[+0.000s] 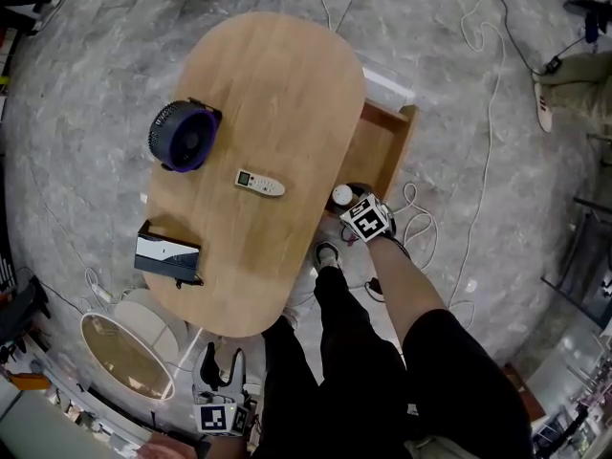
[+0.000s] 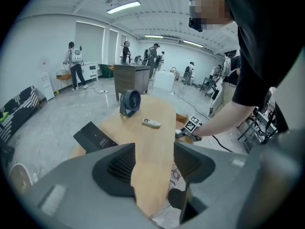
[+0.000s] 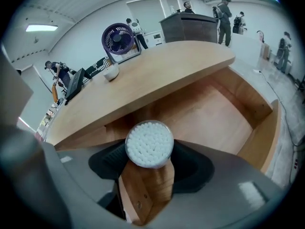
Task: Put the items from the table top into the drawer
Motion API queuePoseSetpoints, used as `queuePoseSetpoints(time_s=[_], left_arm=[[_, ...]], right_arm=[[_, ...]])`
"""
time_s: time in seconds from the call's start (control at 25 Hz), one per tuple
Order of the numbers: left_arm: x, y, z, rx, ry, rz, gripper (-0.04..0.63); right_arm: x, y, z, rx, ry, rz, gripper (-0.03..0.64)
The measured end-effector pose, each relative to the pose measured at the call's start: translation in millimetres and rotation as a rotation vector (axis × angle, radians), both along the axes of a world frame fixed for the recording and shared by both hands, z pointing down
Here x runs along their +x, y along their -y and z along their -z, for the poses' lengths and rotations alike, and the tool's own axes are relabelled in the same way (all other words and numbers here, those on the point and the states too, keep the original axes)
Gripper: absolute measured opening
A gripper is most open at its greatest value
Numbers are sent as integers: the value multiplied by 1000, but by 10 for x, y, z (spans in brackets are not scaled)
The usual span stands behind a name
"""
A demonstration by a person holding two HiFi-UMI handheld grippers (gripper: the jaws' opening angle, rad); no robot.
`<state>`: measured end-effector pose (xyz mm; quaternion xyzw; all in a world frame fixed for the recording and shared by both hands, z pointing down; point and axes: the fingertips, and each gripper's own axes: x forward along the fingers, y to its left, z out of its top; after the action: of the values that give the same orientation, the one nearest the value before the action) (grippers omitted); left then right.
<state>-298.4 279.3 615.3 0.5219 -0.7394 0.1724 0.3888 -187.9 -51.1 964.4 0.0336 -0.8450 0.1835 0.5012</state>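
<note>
My right gripper (image 3: pixel 149 162) is shut on a round clear jar of cotton swabs (image 3: pixel 149 144), its white top facing the camera. It holds the jar over the near corner of the open wooden drawer (image 3: pixel 214 109), which juts from the table's right side (image 1: pixel 384 146). In the head view the jar (image 1: pixel 341 195) sits just beyond the marker cube (image 1: pixel 368 218). On the table lie a white remote (image 1: pixel 259 182), a blue fan (image 1: pixel 185 135) and a black box (image 1: pixel 167 256). My left gripper (image 1: pixel 222 363) hangs open and holds nothing, below the table's near end (image 2: pixel 155 168).
The oval wooden table (image 1: pixel 287 75) stands on a grey stone floor with loose cables (image 1: pixel 478 161). A round white stool or basket (image 1: pixel 124 352) stands by the table's near left end. A person's legs (image 1: pixel 363 352) stand beside the drawer. Several people stand far off (image 2: pixel 74 63).
</note>
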Motion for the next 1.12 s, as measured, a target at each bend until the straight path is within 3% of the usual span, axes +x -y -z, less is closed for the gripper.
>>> queuePoseSetpoints(time_s=[0.16,0.48,1.0,1.12], left_arm=[[33,-78,-72,11,15,-26,259],[-11,31,-47,27,-9,21,259],[-42,-295,-145,31,-9,27,259],[-43,-353,-170,62,-11,27,258]], right_arm=[[-7,-10,-3,-7,-8,20,304],[78,-57,-18,12,-53,51,310],[115,-16,119,76,-26,-8,337],[156,13,264,122,-4,-28,341]])
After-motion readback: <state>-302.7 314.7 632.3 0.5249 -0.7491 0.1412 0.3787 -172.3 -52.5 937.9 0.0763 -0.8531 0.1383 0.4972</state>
